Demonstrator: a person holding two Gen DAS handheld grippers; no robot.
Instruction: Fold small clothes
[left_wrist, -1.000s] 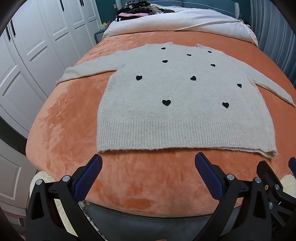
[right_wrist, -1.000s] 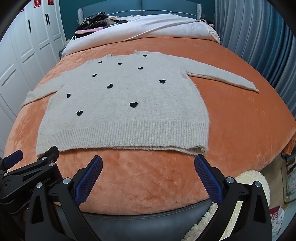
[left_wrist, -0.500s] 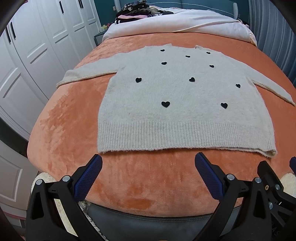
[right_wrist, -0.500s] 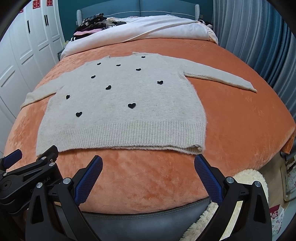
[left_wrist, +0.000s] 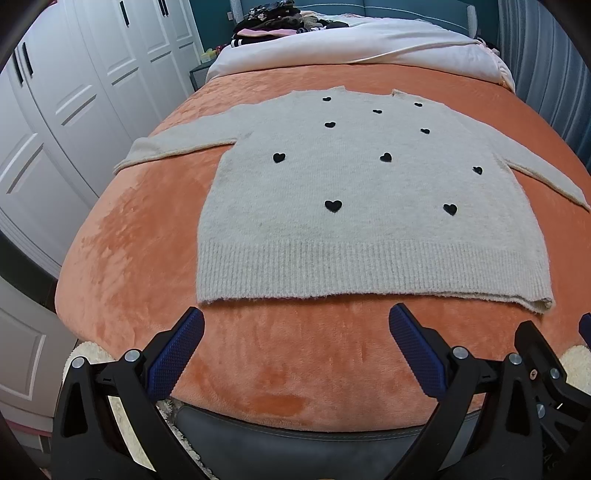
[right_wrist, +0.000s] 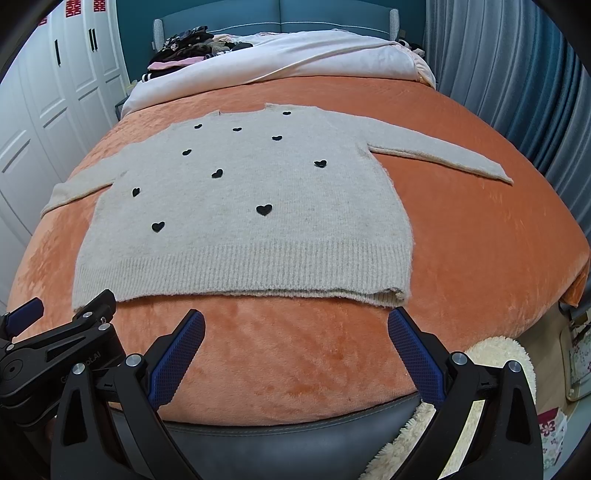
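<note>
From the left wrist, the wide-open left gripper (left_wrist: 295, 332) sits just before the fuzzy grey sweater with black hearts (left_wrist: 369, 206) lying flat on the soft orange bed cover (left_wrist: 129, 258), white closet doors (left_wrist: 55, 110) beside it, and from the right wrist, the wide-open right gripper (right_wrist: 295, 332) sits just before the sweater (right_wrist: 251, 221) too, blue curtains (right_wrist: 517, 74) past the cover (right_wrist: 480, 240).

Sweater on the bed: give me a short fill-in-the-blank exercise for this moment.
1. The beige sweater lies flat on the ____ blanket.
2. Its black patches are shaped like ____.
3. The left hand-held gripper and right hand-held gripper both have their jaws ____.
4. Both sleeves lie spread ____.

Missing words: orange; hearts; open; outward
</note>
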